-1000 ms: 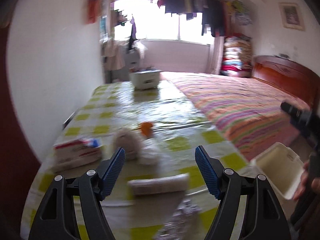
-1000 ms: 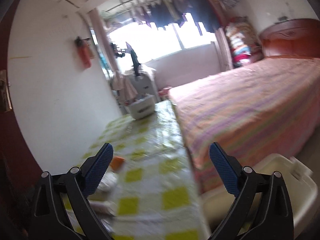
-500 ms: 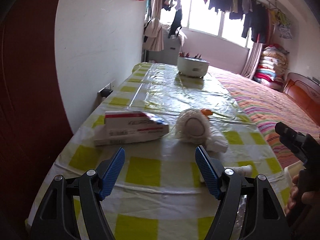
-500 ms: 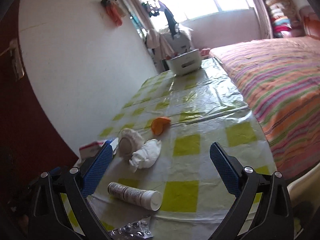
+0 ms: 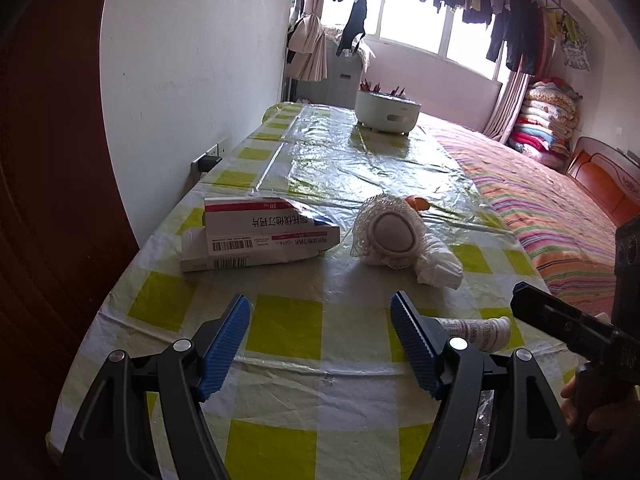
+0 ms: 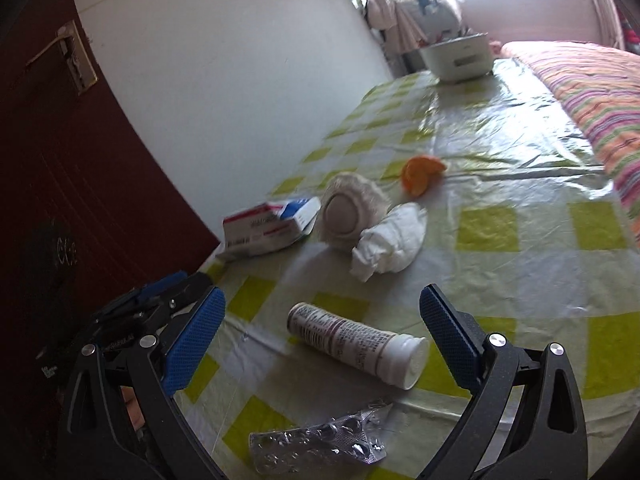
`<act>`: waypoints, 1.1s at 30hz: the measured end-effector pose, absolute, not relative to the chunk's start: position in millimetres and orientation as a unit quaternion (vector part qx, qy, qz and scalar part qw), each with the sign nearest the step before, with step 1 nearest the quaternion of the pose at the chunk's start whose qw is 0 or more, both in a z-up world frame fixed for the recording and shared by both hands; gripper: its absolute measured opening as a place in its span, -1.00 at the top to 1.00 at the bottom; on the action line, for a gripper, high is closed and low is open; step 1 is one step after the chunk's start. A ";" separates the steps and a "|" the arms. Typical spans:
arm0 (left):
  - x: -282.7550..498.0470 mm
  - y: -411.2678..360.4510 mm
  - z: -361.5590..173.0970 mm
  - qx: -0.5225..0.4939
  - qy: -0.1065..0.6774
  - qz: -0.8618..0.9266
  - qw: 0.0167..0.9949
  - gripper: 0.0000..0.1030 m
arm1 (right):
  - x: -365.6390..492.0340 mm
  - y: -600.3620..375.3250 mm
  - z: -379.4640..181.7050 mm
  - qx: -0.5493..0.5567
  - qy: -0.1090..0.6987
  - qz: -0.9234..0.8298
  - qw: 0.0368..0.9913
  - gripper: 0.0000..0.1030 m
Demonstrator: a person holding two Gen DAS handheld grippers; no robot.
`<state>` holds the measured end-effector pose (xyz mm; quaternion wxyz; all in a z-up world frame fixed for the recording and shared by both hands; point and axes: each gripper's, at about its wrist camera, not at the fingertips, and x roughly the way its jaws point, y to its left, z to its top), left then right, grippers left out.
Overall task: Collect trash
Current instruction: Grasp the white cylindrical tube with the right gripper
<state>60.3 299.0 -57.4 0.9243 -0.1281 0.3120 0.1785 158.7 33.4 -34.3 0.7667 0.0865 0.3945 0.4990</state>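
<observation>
Together, both grippers hung over the near end of a table point(image 5: 280, 322) covered in a yellow-and-white checked cloth under clear plastic. The left gripper point(image 5: 320, 340) stood wide open with nothing between its blue pads, only bare cloth showing in the gap. The right gripper point(image 6: 322, 334) was likewise spread wide and held nothing, though a white tube point(image 6: 356, 344) lay on its side on the table in the gap between the fingers, cap end toward the right finger, touched by neither pad. Just in front of that tube, at the table edge, lay an emptied silver pill sheet point(image 6: 320, 446). Farther along the table sat the rest of the trash: a red-and-white medicine box point(image 5: 260, 236) with a torn flap on the left, a round white netted wrapper point(image 5: 390, 232) beside it, a crumpled white tissue point(image 6: 390, 242) touching that wrapper on its right, and a piece of orange peel point(image 6: 422, 172) a little beyond them. In the left view the tube point(image 5: 476, 330) showed only partly, past the right-hand finger, and the black body of the right gripper point(image 5: 576, 332) came in from the right edge with part of a hand point(image 5: 576, 408) under it (mostly dark). At the far end of the table stood a pale round container point(image 5: 388, 114), and a striped bedspread point(image 5: 560, 216) ran along the table's right side.
</observation>
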 end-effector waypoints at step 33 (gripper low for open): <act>69.1 314.3 -67.4 -0.154 0.339 0.175 0.912 -0.37 | 163.9 78.2 -65.6 -0.072 0.454 0.507 0.729 -0.16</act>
